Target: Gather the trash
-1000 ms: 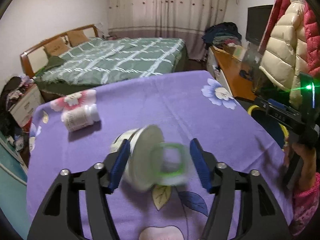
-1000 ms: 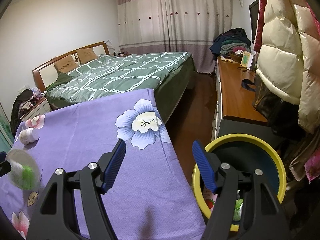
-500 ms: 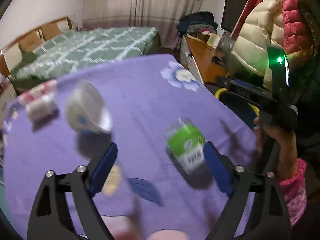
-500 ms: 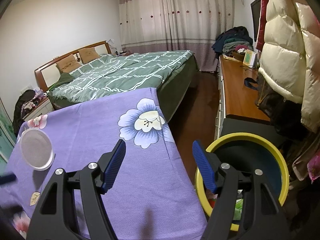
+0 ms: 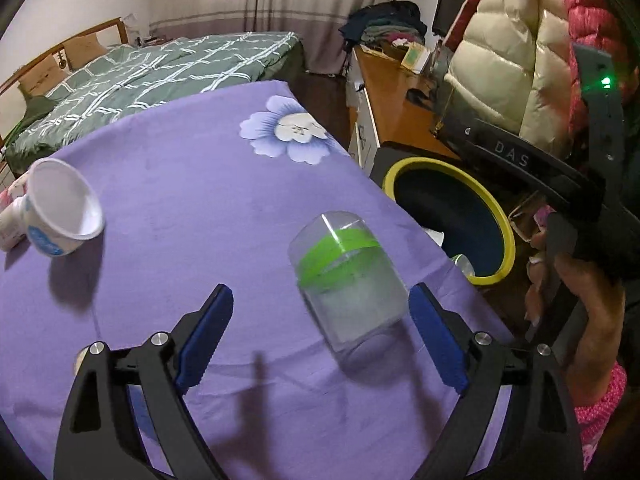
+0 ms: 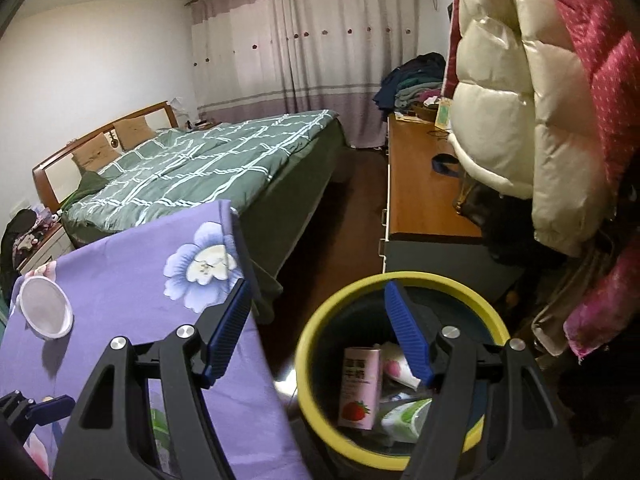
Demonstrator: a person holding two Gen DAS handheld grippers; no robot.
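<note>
Left wrist view: the left gripper (image 5: pixel 320 334) has its fingers (image 5: pixel 206 336) spread wide, having just been opening. A clear plastic jar with a green band (image 5: pixel 346 280) lies tilted between them, close to the right-hand finger; whether it touches that pad cannot be told. It lies on the desk's purple flowered cloth (image 5: pixel 208 168), near the right edge. Far left, a white paper cup (image 5: pixel 64 214) lies on its side, mouth toward the camera, with a white bottle (image 5: pixel 10 220) just behind it at the frame edge. Past the desk's right edge stands a yellow-rimmed bin (image 5: pixel 446 216). The right gripper's body (image 5: pixel 532 164) crosses above the bin, lettered "DAS", held by a hand (image 5: pixel 580 304) in a pink sleeve. A green checked bed (image 5: pixel 160 68) lies beyond.

Right wrist view: the right gripper (image 6: pixel 320 332) hangs over the gap between desk and bin, fingers (image 6: pixel 406 340) parted at a middling width with nothing between them. In the bin (image 6: pixel 400 280) sits a pink carton with a strawberry picture (image 6: pixel 360 388); its characters are too small to read. Puffy jackets (image 6: pixel 520 100) hang to the right, above a wooden sideboard (image 6: pixel 420 184).
</note>
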